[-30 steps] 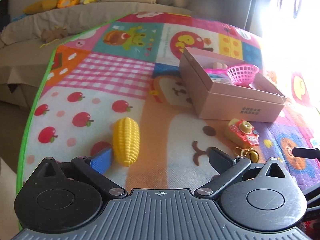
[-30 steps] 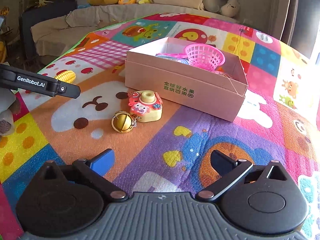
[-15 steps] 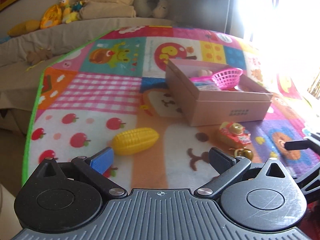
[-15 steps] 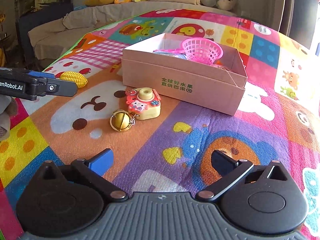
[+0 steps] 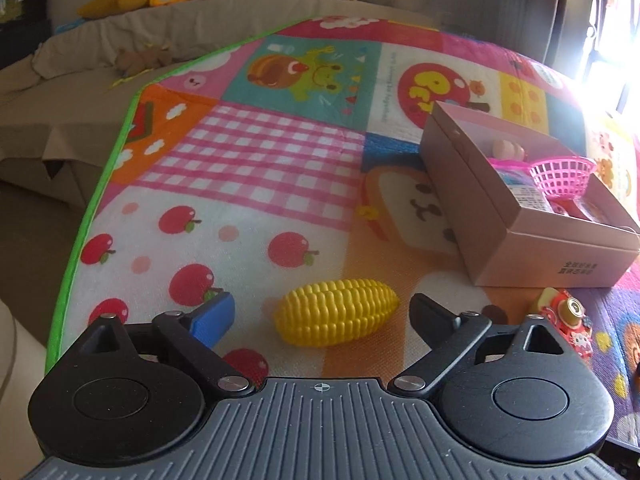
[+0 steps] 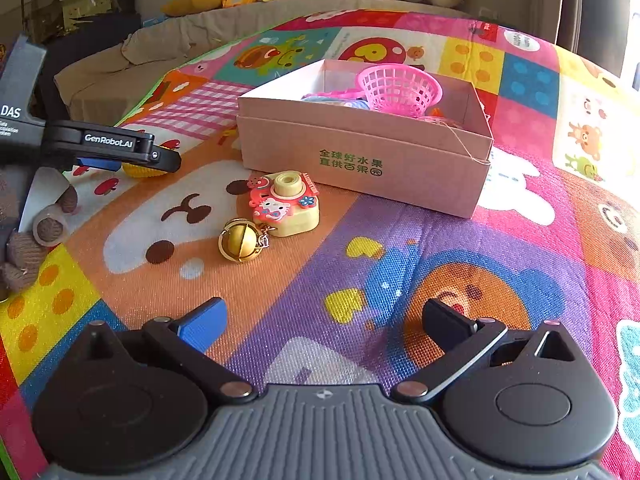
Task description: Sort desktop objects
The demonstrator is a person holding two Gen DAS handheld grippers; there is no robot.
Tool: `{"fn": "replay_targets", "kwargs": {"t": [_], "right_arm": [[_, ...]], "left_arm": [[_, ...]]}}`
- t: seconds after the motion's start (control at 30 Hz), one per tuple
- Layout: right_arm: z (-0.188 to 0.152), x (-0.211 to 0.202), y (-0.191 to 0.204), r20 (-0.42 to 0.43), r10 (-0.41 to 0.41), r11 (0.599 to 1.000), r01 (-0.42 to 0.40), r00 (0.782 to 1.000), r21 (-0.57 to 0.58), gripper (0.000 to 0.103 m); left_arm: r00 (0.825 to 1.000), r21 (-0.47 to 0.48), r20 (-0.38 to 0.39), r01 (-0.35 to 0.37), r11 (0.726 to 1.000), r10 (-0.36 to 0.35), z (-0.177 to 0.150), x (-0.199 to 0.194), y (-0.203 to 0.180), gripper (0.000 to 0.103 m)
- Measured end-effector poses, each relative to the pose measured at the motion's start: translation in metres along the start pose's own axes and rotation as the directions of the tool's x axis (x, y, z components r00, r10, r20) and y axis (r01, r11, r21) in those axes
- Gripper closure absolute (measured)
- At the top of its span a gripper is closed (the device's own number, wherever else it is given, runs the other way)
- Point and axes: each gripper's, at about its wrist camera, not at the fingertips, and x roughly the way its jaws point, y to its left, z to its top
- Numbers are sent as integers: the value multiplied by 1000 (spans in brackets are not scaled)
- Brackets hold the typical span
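Left gripper point(image 5: 322, 314) jaws open, right gripper point(image 6: 324, 326) likewise

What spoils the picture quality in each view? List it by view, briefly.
Left wrist view: window glare blows out the upper right corner and washes the mat beside the box; fisheye bends the mat's green edge; the corn stays sharp. Right wrist view: even light, no glare; fisheye curves the mat; the toy camera and bell are crisp.

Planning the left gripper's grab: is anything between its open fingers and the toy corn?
Nothing visible. The left gripper is open with the toy corn lying crosswise on the play mat between its fingers. The pink box sits farther off to the right.
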Motion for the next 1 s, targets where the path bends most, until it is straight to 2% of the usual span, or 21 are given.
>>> {"fn": "replay_targets", "kwargs": {"t": [0.13,0.2,0.23,0.4,0.57,0.63,0.7,0.83,0.93,1.0], "right_arm": [[0,0,0,-1,1,1000,-1,1000,0,0],[0,0,1,-2,0,1000,0,1000,-4,0],[0,0,1,-2,0,1000,0,1000,-5,0],[5,-1,2,-11,7,1000,-7,1000,-15,0],[24,0,18,52,-25,998,28,998,-60,0],[32,5,27,61,-32,996,36,998,-79,1],[40,14,35,54,-35,995,40,998,-96,10],[48,32,43,22,-70,991,72,997,-116,15],[46,31,38,40,-141,978,145,989,-149,15],[43,26,32,76,-229,955,240,970,-177,15]], "left_arm": [[1000,-4,14,-7,1000,7,0,-2,-4,17],[1000,5,27,-13,1000,12,-1,-3,-7,31],[999,12,32,-18,1000,18,-2,-3,-8,33],[998,23,28,50,998,-51,-16,-23,-7,33],[989,68,16,143,987,-145,-44,-54,-11,33],[988,74,13,151,986,-152,-54,-60,-11,32],[990,97,27,133,986,-136,-59,-64,-14,32],[990,96,33,135,986,-139,-60,-64,-13,32],[988,88,37,149,985,-153,-60,-63,-10,30],[987,86,40,153,984,-157,-61,-64,-10,28]]}}
